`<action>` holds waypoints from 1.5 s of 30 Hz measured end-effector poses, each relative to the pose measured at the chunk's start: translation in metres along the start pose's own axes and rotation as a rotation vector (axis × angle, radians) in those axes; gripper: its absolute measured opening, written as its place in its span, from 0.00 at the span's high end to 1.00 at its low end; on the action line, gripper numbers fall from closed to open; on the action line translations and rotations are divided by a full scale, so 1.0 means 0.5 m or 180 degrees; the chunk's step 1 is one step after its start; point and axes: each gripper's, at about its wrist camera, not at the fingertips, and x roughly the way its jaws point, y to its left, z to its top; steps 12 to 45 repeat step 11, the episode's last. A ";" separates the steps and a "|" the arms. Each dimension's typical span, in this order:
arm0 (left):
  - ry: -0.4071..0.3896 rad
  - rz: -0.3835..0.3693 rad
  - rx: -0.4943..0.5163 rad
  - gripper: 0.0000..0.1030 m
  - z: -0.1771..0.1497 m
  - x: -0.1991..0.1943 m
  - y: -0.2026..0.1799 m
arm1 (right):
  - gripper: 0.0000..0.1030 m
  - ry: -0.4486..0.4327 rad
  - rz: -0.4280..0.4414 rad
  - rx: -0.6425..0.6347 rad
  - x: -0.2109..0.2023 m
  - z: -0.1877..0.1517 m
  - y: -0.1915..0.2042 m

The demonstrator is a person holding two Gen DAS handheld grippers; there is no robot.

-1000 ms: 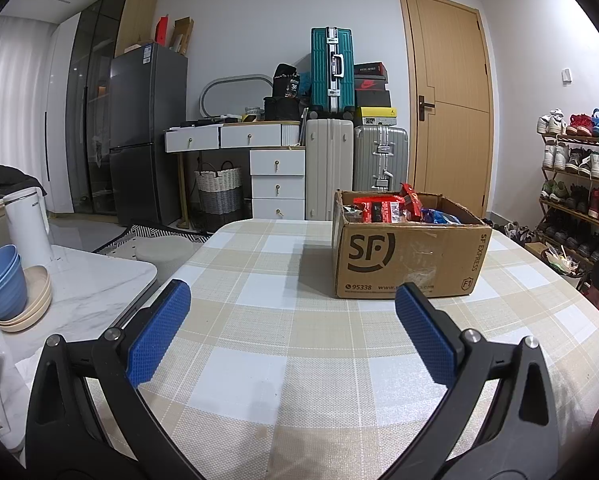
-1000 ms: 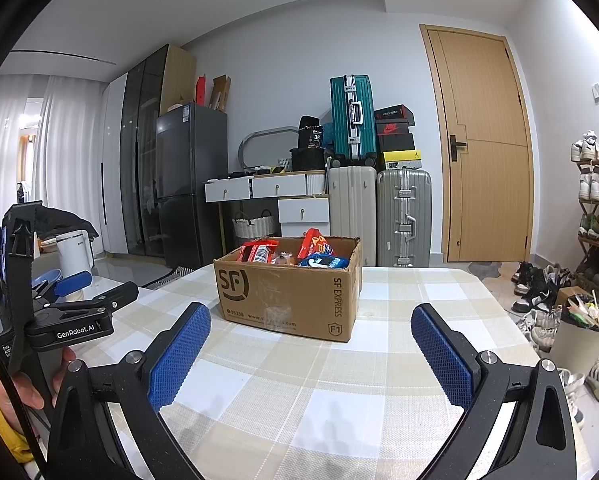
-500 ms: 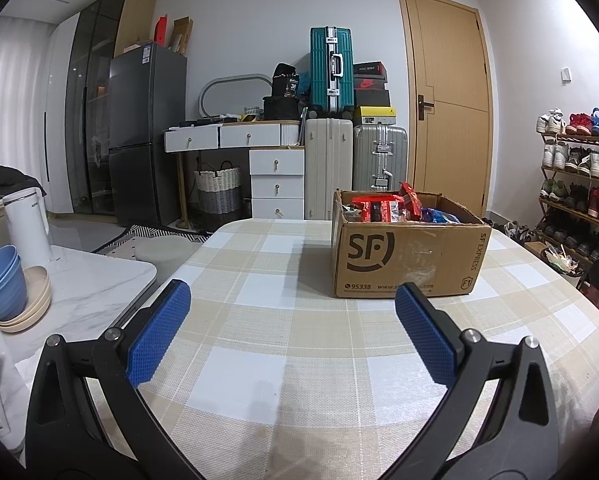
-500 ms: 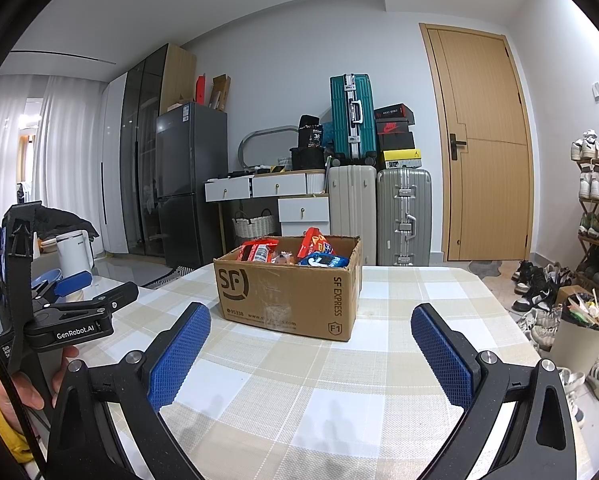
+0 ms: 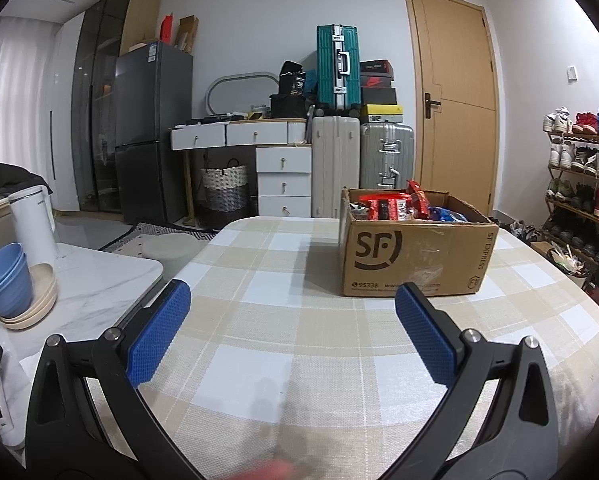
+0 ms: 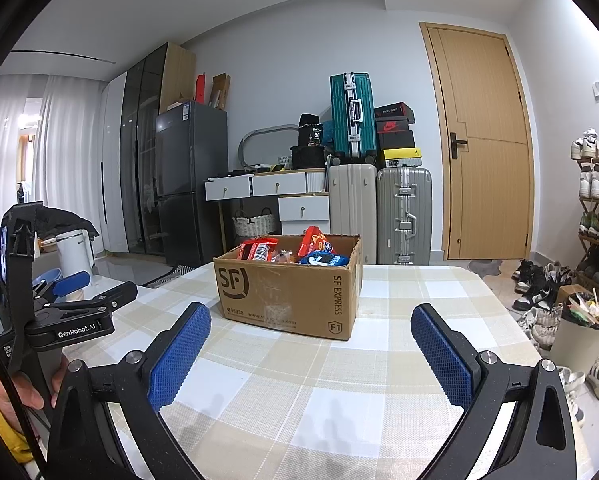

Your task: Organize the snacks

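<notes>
A brown SF cardboard box point(image 5: 411, 258) point(image 6: 287, 292) stands on the checked tablecloth point(image 5: 283, 320) point(image 6: 339, 392), filled with red and blue snack packets point(image 5: 395, 208) point(image 6: 299, 250). My left gripper point(image 5: 291, 308) is open and empty, short of the box and to its left. My right gripper point(image 6: 309, 330) is open too, with nothing between its blue pads, the box just ahead of it. In the right wrist view the left gripper point(image 6: 71, 292) shows at the left edge, held by a hand point(image 6: 15, 390).
A white marble side table point(image 5: 79, 296) at the left holds stacked blue bowls point(image 5: 5, 280) and a white kettle point(image 5: 33, 224). Suitcases point(image 5: 339, 168), drawers and a fridge point(image 5: 147, 132) line the far wall. A shoe rack point(image 5: 583, 176) and a bin point(image 6: 583, 336) stand at the right.
</notes>
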 end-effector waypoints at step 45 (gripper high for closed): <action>-0.0025 -0.0131 0.0013 0.01 -0.004 -0.008 0.003 | 0.01 0.0002 -0.0009 0.0002 -0.001 0.002 0.000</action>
